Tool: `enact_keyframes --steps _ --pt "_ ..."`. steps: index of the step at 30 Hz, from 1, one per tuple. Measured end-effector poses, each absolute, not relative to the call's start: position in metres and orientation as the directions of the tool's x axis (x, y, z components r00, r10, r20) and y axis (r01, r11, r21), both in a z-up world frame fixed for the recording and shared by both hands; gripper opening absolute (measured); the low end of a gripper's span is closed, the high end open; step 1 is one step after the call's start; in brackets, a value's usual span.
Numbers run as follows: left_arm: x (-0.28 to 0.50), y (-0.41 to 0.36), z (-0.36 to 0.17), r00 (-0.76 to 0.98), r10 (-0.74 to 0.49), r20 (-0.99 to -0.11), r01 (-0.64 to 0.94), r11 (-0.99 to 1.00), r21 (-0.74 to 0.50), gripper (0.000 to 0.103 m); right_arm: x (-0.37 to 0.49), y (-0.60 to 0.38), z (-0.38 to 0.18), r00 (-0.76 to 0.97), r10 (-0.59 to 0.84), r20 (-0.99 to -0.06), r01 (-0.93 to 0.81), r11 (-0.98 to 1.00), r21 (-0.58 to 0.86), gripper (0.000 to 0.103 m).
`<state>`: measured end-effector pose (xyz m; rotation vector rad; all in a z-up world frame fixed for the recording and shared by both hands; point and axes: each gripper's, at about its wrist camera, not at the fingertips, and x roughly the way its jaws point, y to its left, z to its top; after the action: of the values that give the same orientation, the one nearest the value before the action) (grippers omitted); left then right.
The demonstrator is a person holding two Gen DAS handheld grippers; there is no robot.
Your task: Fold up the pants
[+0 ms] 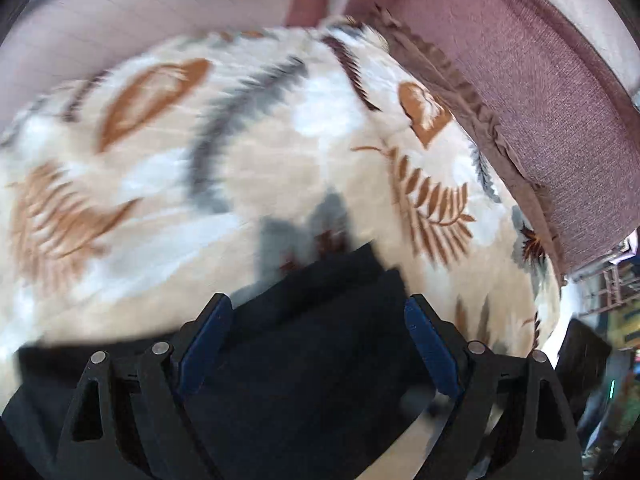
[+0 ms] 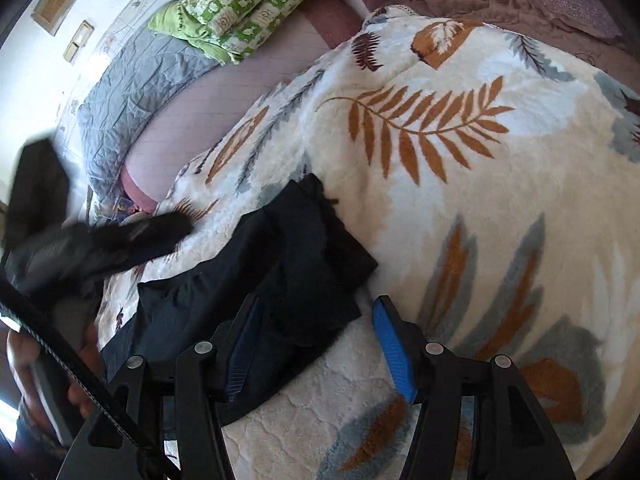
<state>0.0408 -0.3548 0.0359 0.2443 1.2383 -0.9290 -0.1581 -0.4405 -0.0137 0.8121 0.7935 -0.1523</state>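
The left gripper (image 1: 318, 320) stands with its blue-padded jaws spread wide over the dark navy fabric pants (image 1: 320, 360), nothing pinched between them — its view is smeared, so the cloth's folds are hard to read. The right gripper (image 2: 316, 334) is likewise agape, its left pad over the pants' (image 2: 280, 272) edge while the other hangs above the fluffy cream blanket with rust and grey leaf prints (image 2: 460, 200). The pants lie bunched on that blanket; a green patterned quilt (image 2: 240, 8) sits beyond, partly cut off.
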Motion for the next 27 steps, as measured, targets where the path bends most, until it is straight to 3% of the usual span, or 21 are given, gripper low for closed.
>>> enact_keyframes --steps 10,11,12,13,15,27 --pt "0.029 -0.416 -0.008 -0.010 -0.321 -0.947 0.829 0.526 -0.187 0.090 -0.138 -0.427 -0.018 0.711 0.160 -0.685 0.367 0.746 0.556 0.061" --pt "0.024 -0.418 -0.006 0.003 -0.307 -0.952 0.852 0.499 -0.158 0.075 -0.136 -0.427 -0.017 0.713 0.154 -0.684 0.364 0.752 0.549 0.058" --pt "0.021 -0.417 -0.003 0.007 -0.307 -0.952 0.865 0.479 -0.149 0.048 -0.133 -0.425 -0.017 0.710 0.142 -0.689 0.365 0.763 0.533 0.039" --pt "0.017 -0.417 0.001 0.000 -0.311 -0.950 0.874 0.462 -0.152 0.039 -0.131 -0.424 -0.017 0.706 0.142 -0.694 0.362 0.769 0.526 0.025" --pt "0.016 -0.409 0.010 -0.010 -0.338 -0.941 0.871 0.459 -0.174 0.025 -0.130 -0.426 -0.020 0.708 0.171 -0.685 0.353 0.755 0.553 0.023" --pt "0.027 -0.280 0.079 0.068 -0.546 -0.835 0.766 0.565 -0.307 0.023 -0.131 -0.379 0.029 0.756 0.298 -0.583 0.140 0.796 0.588 0.021"
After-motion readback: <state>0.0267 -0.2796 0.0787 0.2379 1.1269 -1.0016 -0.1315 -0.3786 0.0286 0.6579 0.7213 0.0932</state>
